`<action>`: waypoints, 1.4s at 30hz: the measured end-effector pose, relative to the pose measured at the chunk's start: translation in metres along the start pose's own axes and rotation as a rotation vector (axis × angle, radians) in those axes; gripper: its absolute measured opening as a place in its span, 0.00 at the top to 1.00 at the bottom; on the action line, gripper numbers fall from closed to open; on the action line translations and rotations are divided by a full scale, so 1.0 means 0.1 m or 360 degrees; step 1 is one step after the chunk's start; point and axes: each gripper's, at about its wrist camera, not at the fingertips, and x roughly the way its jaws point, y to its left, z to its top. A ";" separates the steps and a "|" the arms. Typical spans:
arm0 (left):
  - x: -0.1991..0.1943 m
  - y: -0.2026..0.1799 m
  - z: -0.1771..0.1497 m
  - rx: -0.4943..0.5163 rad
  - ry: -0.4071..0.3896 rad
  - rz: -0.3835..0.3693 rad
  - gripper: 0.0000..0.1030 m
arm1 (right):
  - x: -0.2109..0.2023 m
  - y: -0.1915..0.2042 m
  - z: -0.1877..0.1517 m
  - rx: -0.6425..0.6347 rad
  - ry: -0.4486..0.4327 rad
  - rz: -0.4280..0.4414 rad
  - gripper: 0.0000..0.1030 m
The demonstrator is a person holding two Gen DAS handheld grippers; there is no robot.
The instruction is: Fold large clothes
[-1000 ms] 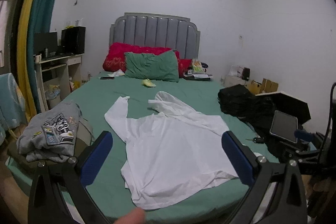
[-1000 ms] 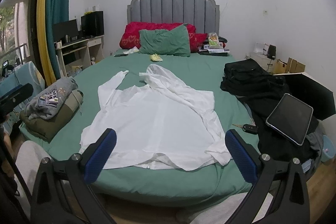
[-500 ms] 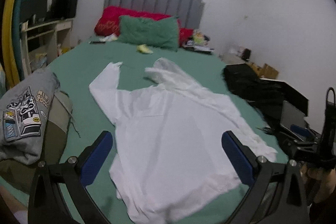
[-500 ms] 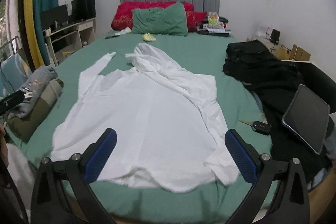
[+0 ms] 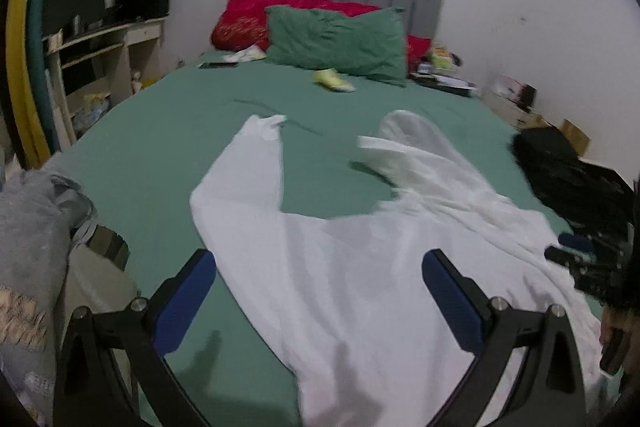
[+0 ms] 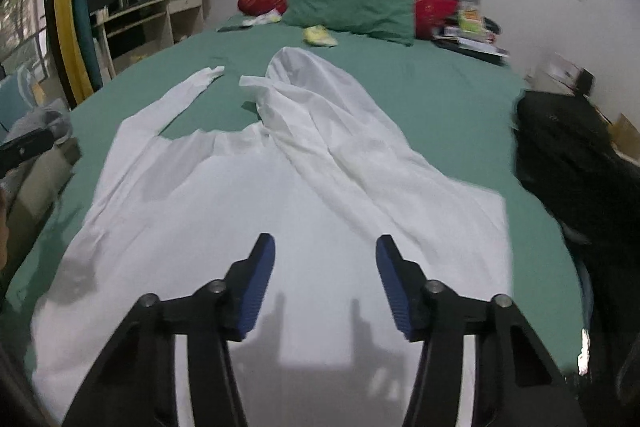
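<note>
Compared with a second ago, both grippers have been brought forward and lower over the bed (image 5: pixel 132 163), so the white garment (image 6: pixel 248 211) now fills much more of each view. This is judged as the approach to the first grasp; no fold has been made yet.

At the left, the left gripper (image 5: pixel 318 291) is seen above the left part of the garment, near its side edge. Its jaws are spread wide, as they were before, and nothing is held between them. Further left, a grey folded garment (image 5: pixel 32 227) is lying at the edge of the bed.

At the right, the right gripper (image 6: pixel 325 283) is held over the lower middle of the white garment. Its jaws were wide a second ago and are closing now, but only air is seen between them; the cloth is below and is not yet pinched.

The white garment is spread flat on the green sheet, with a hood and long sleeves. The cloth looks thin, soft and slightly wrinkled. Dark clothes (image 6: pixel 568 147) are piled at the right side of the bed.
</note>
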 end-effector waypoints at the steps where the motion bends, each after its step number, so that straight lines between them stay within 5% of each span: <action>1: 0.10 0.11 -0.01 -0.0048 0.0022 0.0005 0.02 | 0.14 0.04 0.11 -0.0025 0.0003 0.0015 0.55; 8: 0.39 0.59 -0.08 -0.0225 0.0139 0.0023 0.03 | 1.55 0.18 0.87 0.0058 0.0055 0.0163 0.55; 9: 0.40 0.62 -0.08 -0.0242 0.0144 0.0011 0.03 | 1.70 0.19 0.93 0.0088 0.0072 0.0202 0.65; 10: 0.41 0.63 -0.08 -0.0243 0.0148 0.0015 0.03 | 1.84 0.20 0.97 0.0098 0.0104 0.0227 0.97; 11: 0.41 0.63 -0.09 -0.0236 0.0154 0.0011 0.03 | 1.93 0.20 1.02 0.0094 0.0122 0.0238 0.98; 15: 0.32 0.64 -0.05 -0.0286 0.0158 -0.0047 0.03 | 1.55 0.23 1.22 0.0001 -0.0058 0.0272 0.99; 19: 0.13 0.65 0.04 -0.0307 0.0076 -0.0031 0.03 | 0.84 0.34 1.30 -0.0112 -0.0182 0.0539 0.99; 24: -0.03 0.69 0.05 -0.0305 0.0054 0.0026 0.03 | 0.71 0.62 0.91 -0.0153 0.0140 0.0781 0.99; 26: -0.03 0.72 0.01 -0.0307 0.0088 0.0031 0.03 | 0.94 0.70 0.64 -0.0200 0.0406 0.0666 0.88; 28: -0.03 0.75 -0.02 -0.0308 0.0123 0.0028 0.03 | 1.07 0.75 0.38 -0.0309 0.0541 0.0319 0.28; 31: -0.06 0.81 -0.01 -0.0335 0.0129 0.0015 0.03 | 0.96 0.81 0.33 -0.0377 0.0480 0.0104 0.28; 32: -0.08 0.83 0.00 -0.0342 0.0118 0.0016 0.03 | 0.83 0.92 0.40 -0.0425 0.0361 0.0045 0.28; 34: -0.11 0.86 0.03 -0.0345 0.0104 0.0015 0.03 | 0.61 1.20 0.51 -0.0569 0.0163 0.0064 0.28; 36: -0.14 0.88 0.06 -0.0358 0.0092 -0.0007 0.03 | 0.64 1.40 0.61 -0.0696 0.0115 0.0074 0.28; 38: -0.15 0.88 0.08 -0.0350 0.0085 0.0002 0.03 | 0.89 1.56 0.62 -0.0720 0.0214 0.0136 0.38; 40: -0.13 0.90 0.10 -0.0352 0.0094 0.0001 0.03 | 1.32 1.60 0.59 -0.0677 0.0395 0.0110 0.81; 42: -0.12 0.93 0.13 -0.0361 0.0097 -0.0001 0.03 | 1.60 1.55 0.56 -0.0622 0.0488 0.0088 0.96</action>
